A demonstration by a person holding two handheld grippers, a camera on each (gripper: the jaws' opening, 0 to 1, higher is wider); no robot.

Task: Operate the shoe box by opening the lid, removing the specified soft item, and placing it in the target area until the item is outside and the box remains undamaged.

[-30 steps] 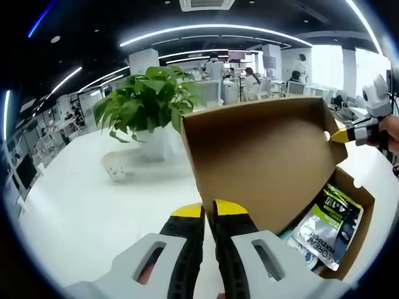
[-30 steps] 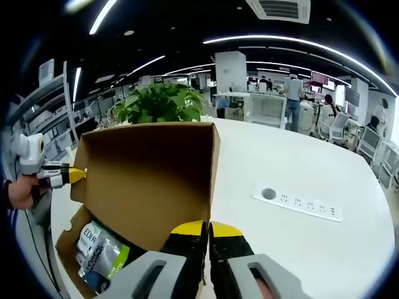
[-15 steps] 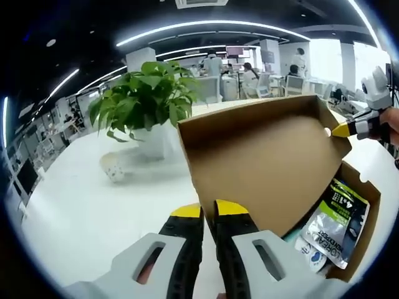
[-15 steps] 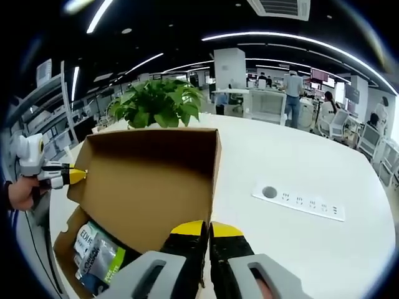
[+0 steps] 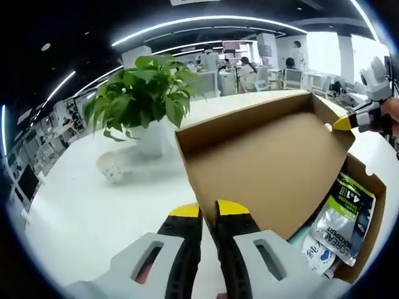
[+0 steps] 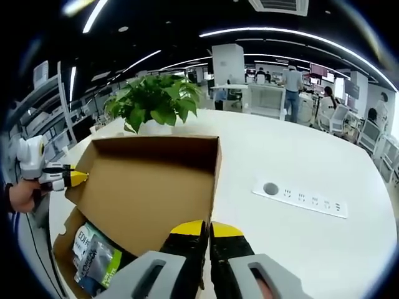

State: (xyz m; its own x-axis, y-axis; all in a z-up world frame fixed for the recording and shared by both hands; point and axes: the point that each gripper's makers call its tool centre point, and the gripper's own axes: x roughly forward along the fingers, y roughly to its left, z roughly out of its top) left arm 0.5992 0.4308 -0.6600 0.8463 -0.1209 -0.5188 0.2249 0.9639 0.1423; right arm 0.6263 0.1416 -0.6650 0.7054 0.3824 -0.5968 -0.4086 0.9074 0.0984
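Shoe box (image 5: pixel 368 205) sat on white table (image 5: pixel 81 205), lid (image 5: pixel 262 162) tilted back, each far corner pinched by a closed gripper, left gripper (image 5: pixel 209 212), right gripper (image 6: pixel 201 229); right gripper view alone showed power strip (image 6: pixel 299 199); packets (image 5: pixel 343 218) lay inside; plant (image 6: pixel 156 103) behind.

Much of the open shoe box (image 5: pixel 365 205) is screened by its raised lid (image 5: pixel 262 168) in the left gripper view, and its lower corner is cut off at the picture's edge. The soft packets (image 5: pixel 341 215) inside are partly covered by the lid, and their smaller print cannot be read. In the right gripper view the packets (image 6: pixel 93 255) are likewise half hidden. The lid's near edge is masked by the right gripper (image 6: pixel 206 229), so contact cannot be judged. Distant people are blurred.
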